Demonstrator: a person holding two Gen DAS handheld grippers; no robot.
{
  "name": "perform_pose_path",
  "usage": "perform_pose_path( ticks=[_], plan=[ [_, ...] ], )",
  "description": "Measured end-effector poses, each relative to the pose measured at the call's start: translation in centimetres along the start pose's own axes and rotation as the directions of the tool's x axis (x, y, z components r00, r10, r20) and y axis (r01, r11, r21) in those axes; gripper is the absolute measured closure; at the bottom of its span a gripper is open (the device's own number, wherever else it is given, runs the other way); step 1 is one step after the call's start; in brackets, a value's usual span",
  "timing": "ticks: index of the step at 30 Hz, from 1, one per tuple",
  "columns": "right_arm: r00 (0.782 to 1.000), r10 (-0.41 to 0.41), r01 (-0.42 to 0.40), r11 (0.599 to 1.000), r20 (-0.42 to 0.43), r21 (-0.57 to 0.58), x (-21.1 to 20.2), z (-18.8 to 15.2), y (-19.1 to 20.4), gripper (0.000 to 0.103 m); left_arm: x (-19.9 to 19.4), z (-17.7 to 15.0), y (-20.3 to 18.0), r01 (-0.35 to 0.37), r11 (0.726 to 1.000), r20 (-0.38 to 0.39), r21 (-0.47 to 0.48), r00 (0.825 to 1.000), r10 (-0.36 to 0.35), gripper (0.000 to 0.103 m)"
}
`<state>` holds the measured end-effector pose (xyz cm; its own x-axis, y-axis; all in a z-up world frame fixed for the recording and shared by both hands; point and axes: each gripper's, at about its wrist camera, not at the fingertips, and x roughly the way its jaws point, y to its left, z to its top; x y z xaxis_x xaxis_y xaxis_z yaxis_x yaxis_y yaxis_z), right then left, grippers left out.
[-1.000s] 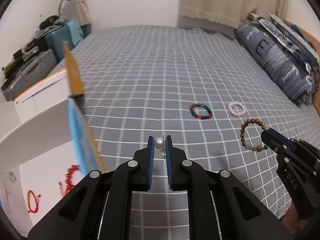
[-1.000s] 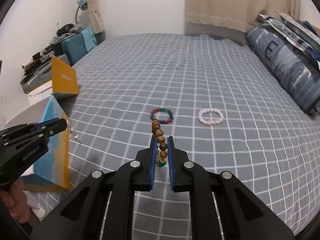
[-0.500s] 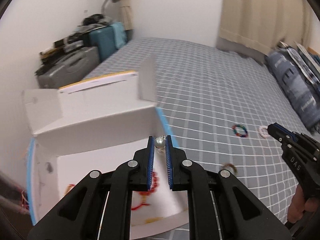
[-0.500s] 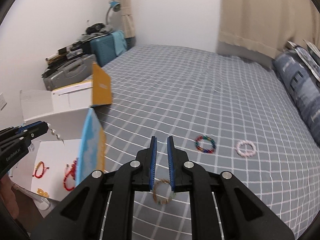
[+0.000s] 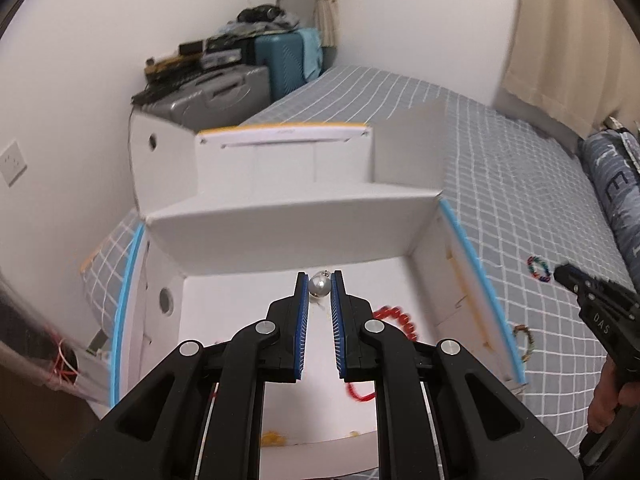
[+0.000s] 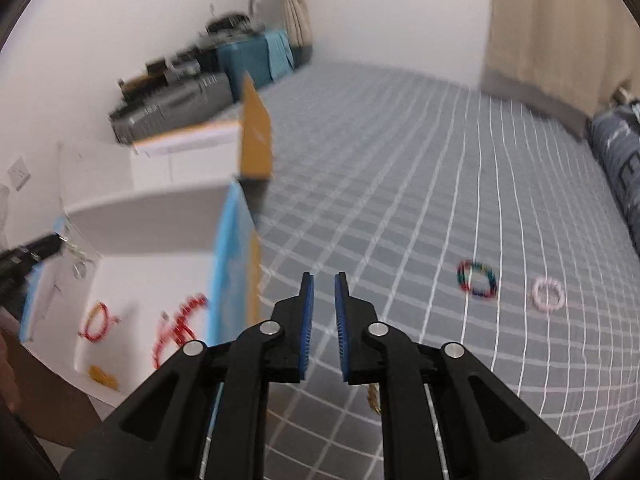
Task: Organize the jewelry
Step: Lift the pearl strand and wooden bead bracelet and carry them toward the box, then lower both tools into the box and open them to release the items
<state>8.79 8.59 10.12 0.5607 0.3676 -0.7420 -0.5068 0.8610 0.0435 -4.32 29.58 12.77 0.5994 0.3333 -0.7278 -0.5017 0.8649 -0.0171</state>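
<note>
My left gripper (image 5: 319, 280) is shut on a pearl pendant (image 5: 319, 286) and holds it over the open white box (image 5: 280, 232). Red bead strings (image 5: 394, 318) lie on the box floor; they also show in the right wrist view (image 6: 176, 326). My right gripper (image 6: 323, 284) is empty, its jaws a narrow gap apart, above the grey checked bed beside the box wall (image 6: 230, 264). The wooden bead bracelet (image 5: 526, 340) lies on the bed just outside the box. A multicoloured bracelet (image 6: 477, 279) and a pink bracelet (image 6: 548, 294) lie further right.
Suitcases (image 5: 224, 84) and clutter stand against the wall behind the box. Folded blue bedding (image 5: 612, 200) lies along the bed's right side. The box's flaps stand upright, one orange (image 6: 256, 140). The right gripper shows in the left wrist view (image 5: 592, 304).
My left gripper carried the pearl pendant from over the bed to over the box. My right gripper let go of the wooden bracelet, which now lies on the bed, and swung left.
</note>
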Motion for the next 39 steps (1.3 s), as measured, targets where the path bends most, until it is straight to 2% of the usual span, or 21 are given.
perform_pose_path(
  ticks=[2, 7, 9, 16, 26, 29, 30, 31, 39],
  plan=[
    [0.999, -0.027, 0.028, 1.0, -0.035, 0.015, 1.2, -1.1, -1.1, 0.083, 0.8, -0.6, 0.9, -0.005, 1.0, -0.017, -0.013, 1.0, 0.004, 0.092],
    [0.989, -0.057, 0.067, 0.996, -0.134, 0.065, 4.1, -4.1, -4.0, 0.079, 2.7, -2.5, 2.5, -0.013, 0.999, -0.065, -0.035, 0.998, 0.01, 0.092],
    [0.983, -0.062, 0.078, 0.993, -0.175, 0.087, 5.3, -5.2, -4.9, 0.074, 3.2, -3.0, 2.9, -0.017, 0.999, -0.078, -0.039, 0.997, 0.013, 0.092],
    [0.961, -0.061, 0.098, 0.987, -0.271, 0.125, 8.6, -7.6, -6.4, 0.073, 4.0, -3.7, 4.0, -0.03, 0.998, -0.096, -0.052, 0.995, 0.025, 0.092],
    [0.947, -0.089, 0.142, 0.978, -0.309, 0.155, 9.3, -8.5, -7.5, 0.075, 4.0, -3.9, 4.2, -0.034, 0.998, -0.096, -0.049, 0.995, 0.029, 0.092],
    [0.944, -0.063, 0.127, 0.976, -0.323, 0.18, 9.8, -8.5, -8.2, 0.076, 4.0, -3.9, 4.1, -0.032, 0.998, -0.097, -0.048, 0.995, 0.028, 0.092],
    [0.944, -0.071, 0.131, 0.977, -0.321, 0.167, 9.7, -8.6, -8.0, 0.082, 4.0, -4.0, 4.1, -0.033, 0.998, -0.096, -0.047, 0.995, 0.028, 0.092],
    [0.943, -0.091, 0.145, 0.978, -0.321, 0.149, 9.6, -8.6, -7.8, 0.096, 4.0, -4.0, 4.1, -0.034, 0.998, -0.097, -0.048, 0.995, 0.03, 0.092],
    [0.968, -0.075, 0.119, 0.978, -0.239, 0.173, 6.4, -6.7, -8.0, 0.096, 3.9, -3.9, 4.3, -0.036, 0.998, -0.094, -0.048, 0.995, 0.031, 0.092]
  ],
)
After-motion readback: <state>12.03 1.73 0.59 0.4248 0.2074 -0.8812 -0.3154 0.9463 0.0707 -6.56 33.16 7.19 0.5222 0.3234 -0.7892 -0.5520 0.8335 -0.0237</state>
